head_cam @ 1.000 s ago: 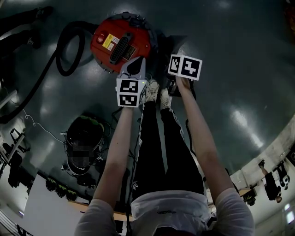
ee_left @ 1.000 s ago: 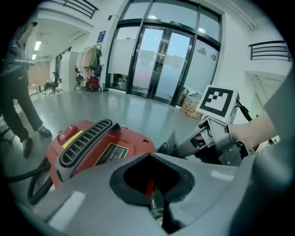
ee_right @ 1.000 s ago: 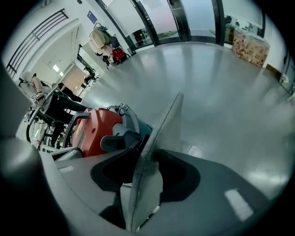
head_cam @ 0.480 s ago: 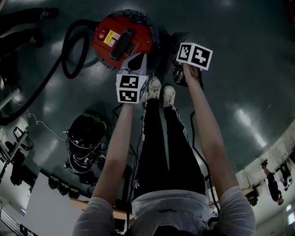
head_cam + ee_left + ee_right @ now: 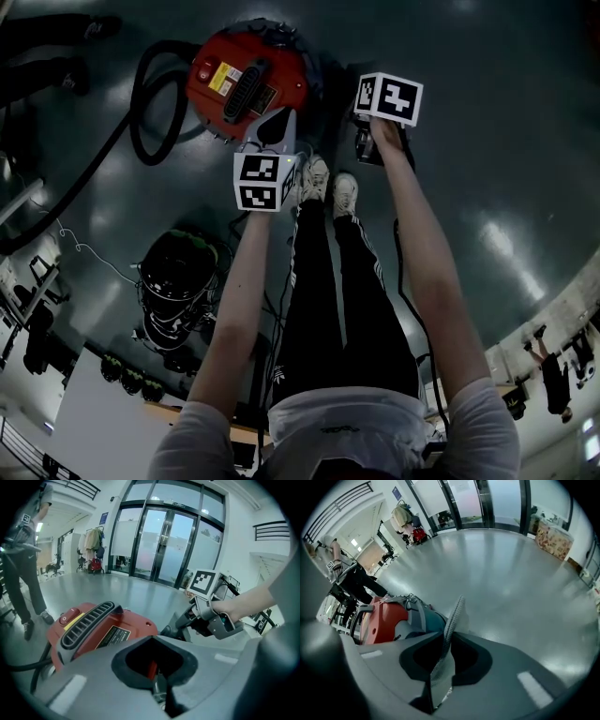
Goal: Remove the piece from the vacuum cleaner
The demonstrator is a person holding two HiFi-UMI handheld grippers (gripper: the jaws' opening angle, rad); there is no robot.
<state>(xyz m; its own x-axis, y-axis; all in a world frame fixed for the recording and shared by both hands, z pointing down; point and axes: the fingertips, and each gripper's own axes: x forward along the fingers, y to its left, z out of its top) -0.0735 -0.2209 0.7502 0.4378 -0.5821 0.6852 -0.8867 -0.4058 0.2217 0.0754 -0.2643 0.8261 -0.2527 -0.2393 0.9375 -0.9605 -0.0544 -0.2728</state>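
One red vacuum cleaner (image 5: 246, 80) at 11 o'clock. One black hose (image 5: 141, 103), 10 o'clock. Two grippers: left gripper (image 5: 151, 639), right gripper (image 5: 446, 640). One grey mesh piece (image 5: 457, 611). Two white shoes (image 5: 311, 178). One bystander (image 5: 23, 569).

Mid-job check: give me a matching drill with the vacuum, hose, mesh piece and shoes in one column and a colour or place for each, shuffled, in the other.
Column one:
1. vacuum
2. hose
3. mesh piece
4. shoes

Column two:
A. white, on the floor between the two arms
B. clamped in the right claw
C. red, round body
D. black, looped on the floor beside the vacuum

Pairs: 1-C, 2-D, 3-B, 4-A
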